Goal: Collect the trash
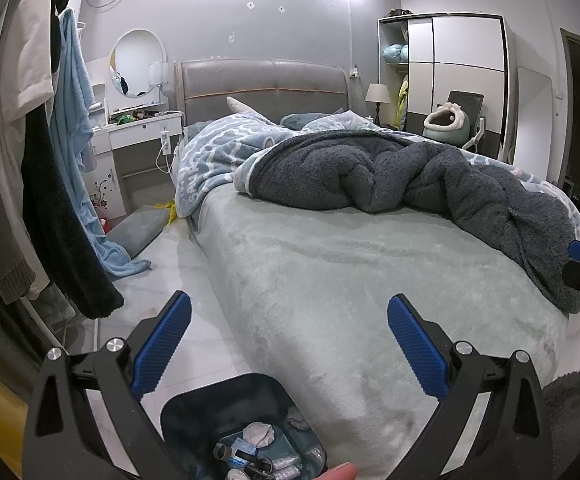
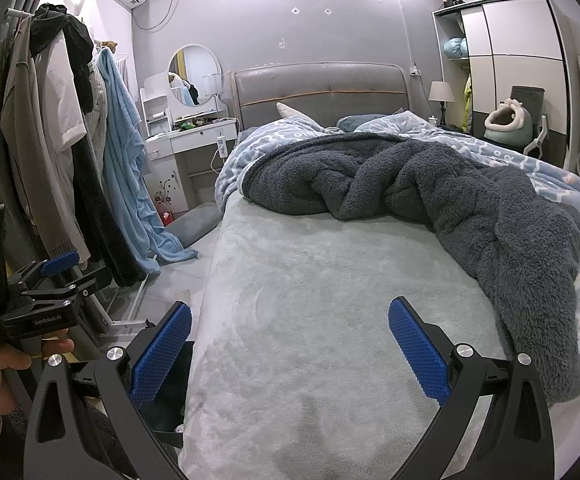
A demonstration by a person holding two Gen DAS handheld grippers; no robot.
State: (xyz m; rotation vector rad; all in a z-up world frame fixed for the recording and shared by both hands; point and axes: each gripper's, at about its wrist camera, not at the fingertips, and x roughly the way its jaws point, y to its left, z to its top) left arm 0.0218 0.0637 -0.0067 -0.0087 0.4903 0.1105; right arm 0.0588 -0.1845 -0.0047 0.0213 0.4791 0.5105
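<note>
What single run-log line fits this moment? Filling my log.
left hand-held gripper open | right hand-held gripper open | trash bin part-filled | bed

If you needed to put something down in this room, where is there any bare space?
The widest free patch is the pale green bed sheet, bordered by the dark grey fleece blanket behind and the bed's foot edge in front. A strip of floor runs between the bed and the hanging clothes. The trash bin and the vanity desk are crowded.

Blown-out ceiling glare, fisheye-warped dark edges
</note>
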